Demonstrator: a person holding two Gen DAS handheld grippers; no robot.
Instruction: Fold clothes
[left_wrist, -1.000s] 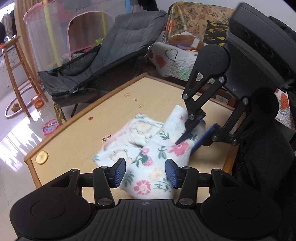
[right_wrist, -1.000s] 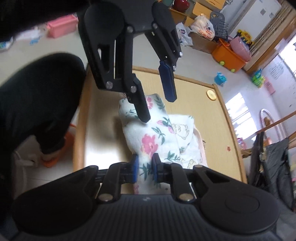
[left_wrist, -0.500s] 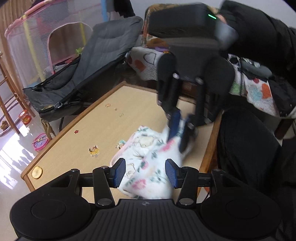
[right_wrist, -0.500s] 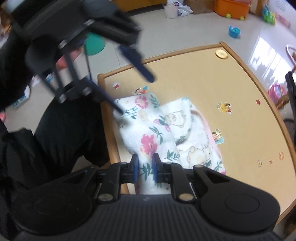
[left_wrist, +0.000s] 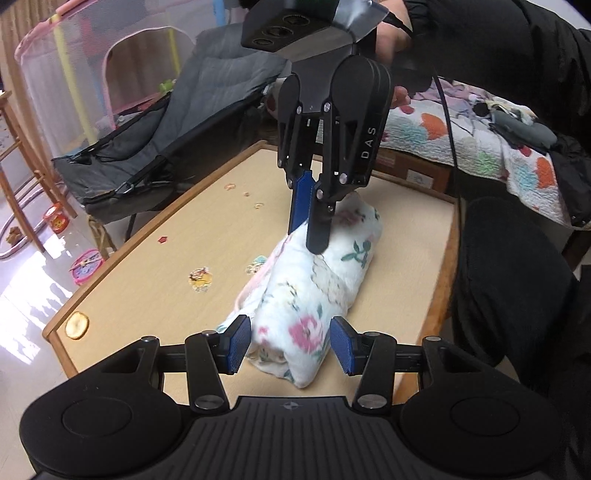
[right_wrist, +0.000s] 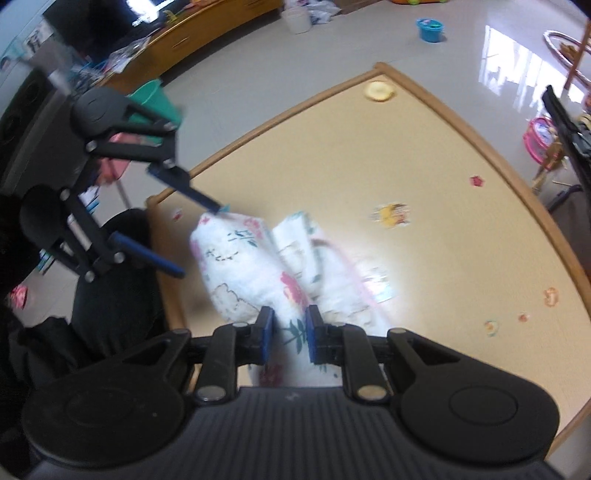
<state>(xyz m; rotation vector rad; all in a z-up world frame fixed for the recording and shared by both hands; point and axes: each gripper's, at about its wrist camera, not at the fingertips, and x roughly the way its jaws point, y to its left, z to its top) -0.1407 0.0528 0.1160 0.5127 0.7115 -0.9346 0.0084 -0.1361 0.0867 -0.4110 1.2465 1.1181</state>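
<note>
A white floral cloth (left_wrist: 314, 284) lies bunched in a long roll on the small wooden table (left_wrist: 147, 273). My left gripper (left_wrist: 290, 345) is open, its jaws on either side of the cloth's near end without pinching it. My right gripper (left_wrist: 312, 229) comes down from above and is shut on the cloth's far end. In the right wrist view the cloth (right_wrist: 251, 266) runs from between my right gripper's (right_wrist: 288, 339) closed pads toward the open left gripper (right_wrist: 201, 240) at its other end.
The person's dark-clothed legs (left_wrist: 509, 295) are against the table's right edge. A grey folding chair (left_wrist: 177, 125) and a pink mesh playpen (left_wrist: 92, 66) stand beyond the table. Stickers (left_wrist: 201, 278) dot the tabletop. Toys and a teal bucket (right_wrist: 151, 101) are on the floor.
The cloth has been folded over from a flatter spread into a narrow roll. My right gripper swung over to the far end still gripping it, and my left gripper moved to the near end.
</note>
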